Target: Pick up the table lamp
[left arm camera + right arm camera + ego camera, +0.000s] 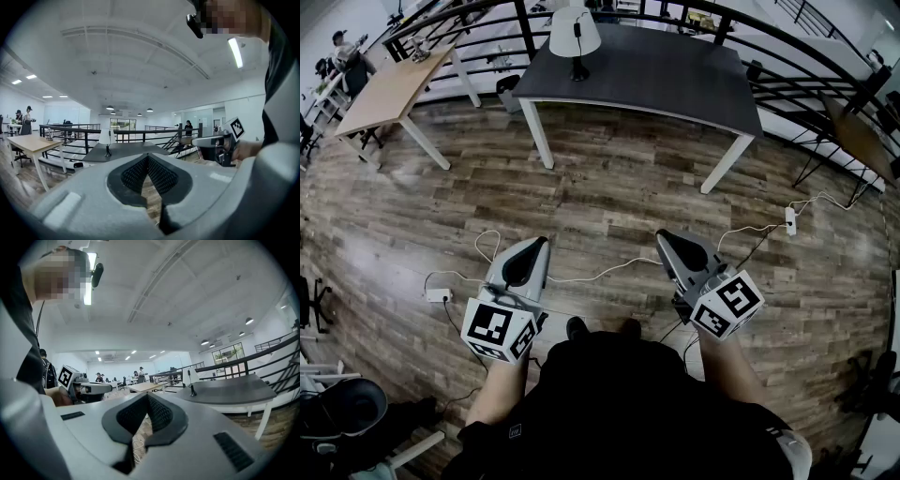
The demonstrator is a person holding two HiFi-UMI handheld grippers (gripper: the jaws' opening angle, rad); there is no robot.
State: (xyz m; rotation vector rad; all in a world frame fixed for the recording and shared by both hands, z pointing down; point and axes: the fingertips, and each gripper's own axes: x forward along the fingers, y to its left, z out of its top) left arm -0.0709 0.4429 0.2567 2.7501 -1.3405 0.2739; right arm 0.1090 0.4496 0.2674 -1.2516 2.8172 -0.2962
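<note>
The table lamp, with a white shade on a thin black stem, stands upright near the back left of a dark grey table far ahead of me. Both grippers hover over the wooden floor, well short of that table. My left gripper is shut with nothing in it, and so is my right gripper. In the left gripper view the lamp shows small beyond the closed jaws. The right gripper view has the lamp to the right of its closed jaws.
A light wooden table stands to the left of the grey one. A black railing runs behind both. White cables and power strips lie on the floor near my feet. People stand far off at the left.
</note>
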